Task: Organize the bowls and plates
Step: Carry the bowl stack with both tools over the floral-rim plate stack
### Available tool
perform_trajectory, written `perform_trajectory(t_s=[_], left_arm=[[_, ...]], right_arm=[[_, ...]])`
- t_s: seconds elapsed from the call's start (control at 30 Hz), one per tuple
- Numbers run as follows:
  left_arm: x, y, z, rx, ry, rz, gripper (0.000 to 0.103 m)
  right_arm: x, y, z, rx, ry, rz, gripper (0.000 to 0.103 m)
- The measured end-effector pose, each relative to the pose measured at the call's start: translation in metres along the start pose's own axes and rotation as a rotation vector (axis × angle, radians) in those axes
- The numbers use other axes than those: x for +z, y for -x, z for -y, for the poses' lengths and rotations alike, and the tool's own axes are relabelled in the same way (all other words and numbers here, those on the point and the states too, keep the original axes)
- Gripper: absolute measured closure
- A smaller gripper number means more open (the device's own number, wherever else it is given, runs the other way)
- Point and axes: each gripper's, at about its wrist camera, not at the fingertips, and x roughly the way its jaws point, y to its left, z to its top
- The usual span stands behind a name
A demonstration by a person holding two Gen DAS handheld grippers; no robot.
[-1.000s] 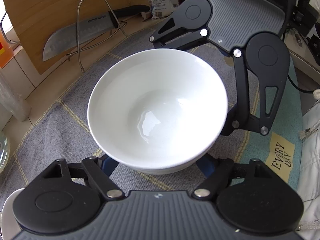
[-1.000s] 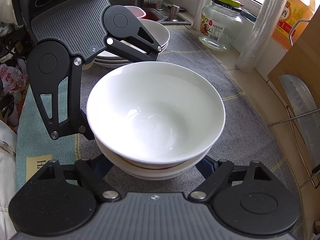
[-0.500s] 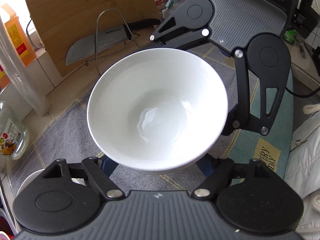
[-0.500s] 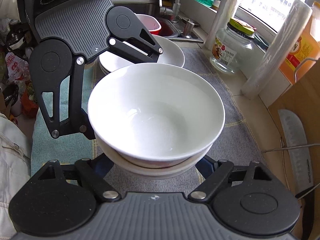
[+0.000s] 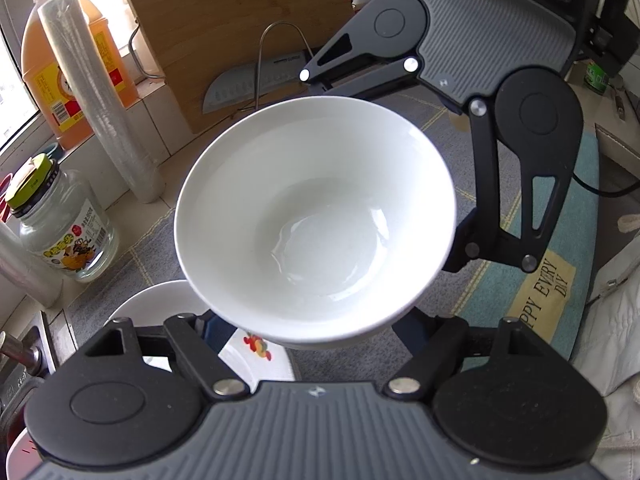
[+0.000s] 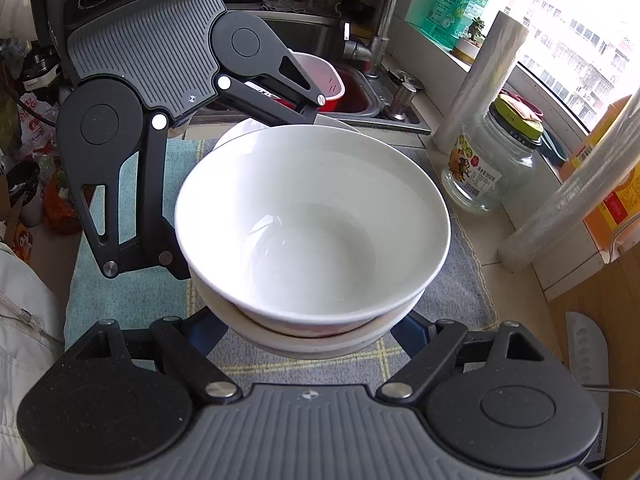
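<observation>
A stack of white bowls (image 5: 316,216) is held in the air between both grippers, which face each other from opposite sides. In the right wrist view the stack (image 6: 312,228) shows a top bowl nested in a lower one. My left gripper (image 5: 304,332) is shut on the stack's near side, its fingertips hidden under the bowls. My right gripper (image 6: 304,332) is shut on the opposite side, likewise hidden. A stack of white plates (image 5: 168,304) with a red fruit print lies below the bowls to the left; its far rim (image 6: 336,122) shows behind the bowls.
A glass jar (image 5: 60,232), plastic-wrap rolls (image 5: 100,92) and an orange oil jug (image 5: 60,68) stand along the window ledge. A cutting board (image 5: 224,20) and knife (image 5: 256,80) in a wire rack stand behind. The sink (image 6: 360,92) with a red basin lies beyond the grey mat (image 6: 452,284).
Both grippers have carried the bowl stack toward the sink end of the counter. The plate stack now lies under the bowls' edge, and the jar and rolls have come into view.
</observation>
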Motion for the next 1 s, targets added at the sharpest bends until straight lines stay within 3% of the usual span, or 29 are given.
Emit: perform_trajectory(t_s=[0.57, 1.0], left_arm=[[-0.053, 0.023, -0.054, 0.096, 0.037, -0.026, 0.022], [-0.075, 0.01, -0.079, 0.093, 0.063, -0.07, 0.022]], right_arm=[[0.079, -0.062, -0.005, -0.003, 0.065, 0.005, 0.013], [0.095, -0.102, 0.003, 0.046, 0.046, -0.02, 0.013]])
